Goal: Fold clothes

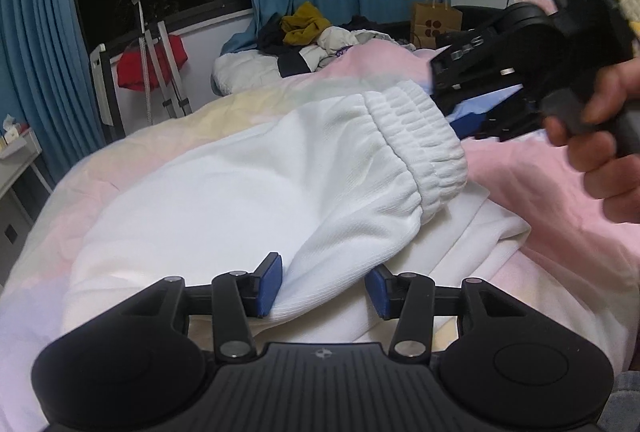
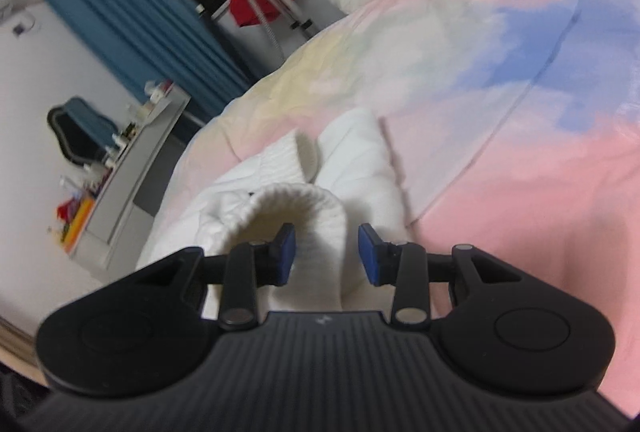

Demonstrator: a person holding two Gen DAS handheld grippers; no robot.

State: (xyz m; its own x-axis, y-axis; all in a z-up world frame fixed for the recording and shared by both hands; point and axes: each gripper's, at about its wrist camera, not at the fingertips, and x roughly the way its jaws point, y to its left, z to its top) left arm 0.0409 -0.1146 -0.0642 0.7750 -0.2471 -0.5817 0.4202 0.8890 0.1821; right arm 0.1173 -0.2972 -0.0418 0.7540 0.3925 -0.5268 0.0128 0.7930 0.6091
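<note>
A white garment (image 1: pixel 224 191) with a ribbed elastic waistband (image 1: pixel 416 135) lies on the pastel bedspread (image 1: pixel 540 199). My left gripper (image 1: pixel 324 286) is low over the garment's near end. Its blue pads stand apart with a soft ridge of white cloth between them, not pinched. My right gripper (image 2: pixel 327 256) has the waistband (image 2: pixel 320 203) between its pads, one pad inside the band's opening and one outside. In the left wrist view the right gripper (image 1: pixel 444 87) reaches in from the upper right at the band's far end, held by a hand (image 1: pixel 604 135).
A pile of loose clothes (image 1: pixel 308 31) lies at the bed's far end by a brown paper bag (image 1: pixel 436 19). A drying rack with a red cloth (image 1: pixel 152 67) stands by the window and blue curtains. A cluttered grey desk (image 2: pixel 132 167) stands left of the bed.
</note>
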